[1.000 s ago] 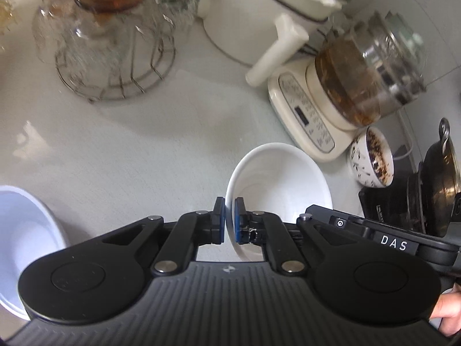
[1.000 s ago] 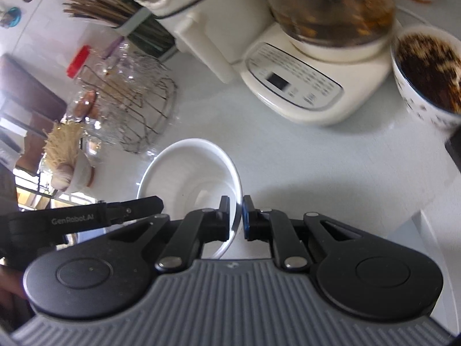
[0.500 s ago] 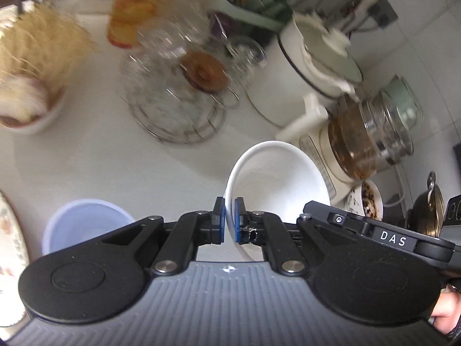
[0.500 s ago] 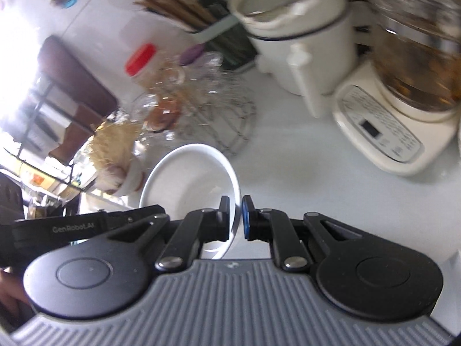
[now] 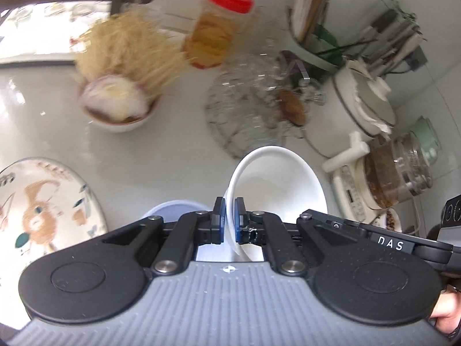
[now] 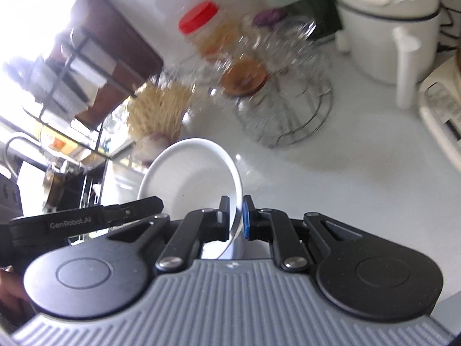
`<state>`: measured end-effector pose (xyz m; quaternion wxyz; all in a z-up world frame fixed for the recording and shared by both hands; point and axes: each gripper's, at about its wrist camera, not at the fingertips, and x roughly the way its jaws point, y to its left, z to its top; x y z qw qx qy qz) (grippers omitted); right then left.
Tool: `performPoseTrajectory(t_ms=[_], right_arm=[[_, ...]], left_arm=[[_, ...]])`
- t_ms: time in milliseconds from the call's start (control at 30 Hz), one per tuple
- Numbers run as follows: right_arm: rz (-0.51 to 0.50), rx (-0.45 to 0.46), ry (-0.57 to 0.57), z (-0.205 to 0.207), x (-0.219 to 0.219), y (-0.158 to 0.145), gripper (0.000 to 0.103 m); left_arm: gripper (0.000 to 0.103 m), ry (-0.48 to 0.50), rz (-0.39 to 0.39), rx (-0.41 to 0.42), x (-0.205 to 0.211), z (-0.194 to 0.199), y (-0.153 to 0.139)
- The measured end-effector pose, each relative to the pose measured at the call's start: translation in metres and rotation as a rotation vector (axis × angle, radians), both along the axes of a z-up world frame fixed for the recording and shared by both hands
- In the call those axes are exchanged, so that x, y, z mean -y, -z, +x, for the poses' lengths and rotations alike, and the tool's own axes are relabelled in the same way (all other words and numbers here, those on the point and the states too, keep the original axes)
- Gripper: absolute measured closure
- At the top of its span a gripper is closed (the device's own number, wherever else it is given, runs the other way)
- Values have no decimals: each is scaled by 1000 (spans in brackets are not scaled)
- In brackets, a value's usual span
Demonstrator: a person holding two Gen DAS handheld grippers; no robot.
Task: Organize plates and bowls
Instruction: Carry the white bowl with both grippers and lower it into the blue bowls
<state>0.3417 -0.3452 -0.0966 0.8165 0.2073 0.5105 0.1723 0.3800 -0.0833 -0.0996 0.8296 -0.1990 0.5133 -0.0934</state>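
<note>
Glossy round white ceramic bowl [image 5: 276,178], shiny white countertop [image 5: 161,155], clear glass cups on wire-metal rack [image 6: 291,121], red-lidded plastic jar [image 5: 216,31]

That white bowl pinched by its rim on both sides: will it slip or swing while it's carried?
The white bowl looks glazed and glossy, so it is probably slippery. The left gripper and right gripper each clamp only a thin strip of rim, so it could pivot if they drift apart. It looks ceramic: stiff, and likely to chip if dropped on the counter.
</note>
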Motion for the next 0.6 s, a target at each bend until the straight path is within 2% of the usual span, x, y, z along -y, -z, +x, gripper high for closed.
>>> performPoseTrajectory(t_ms=[300, 400, 600], right_arm=[[-22, -104, -100, -5, -43, 28, 90], [-29, -143, -122, -3, -50, 37, 89], [-35, -170, -147, -2, -54, 49, 89]], left_arm=[[96, -117, 11, -84, -35, -25, 34], [96, -129, 40, -112, -36, -30, 47], [95, -154, 43, -150, -39, -38, 63]])
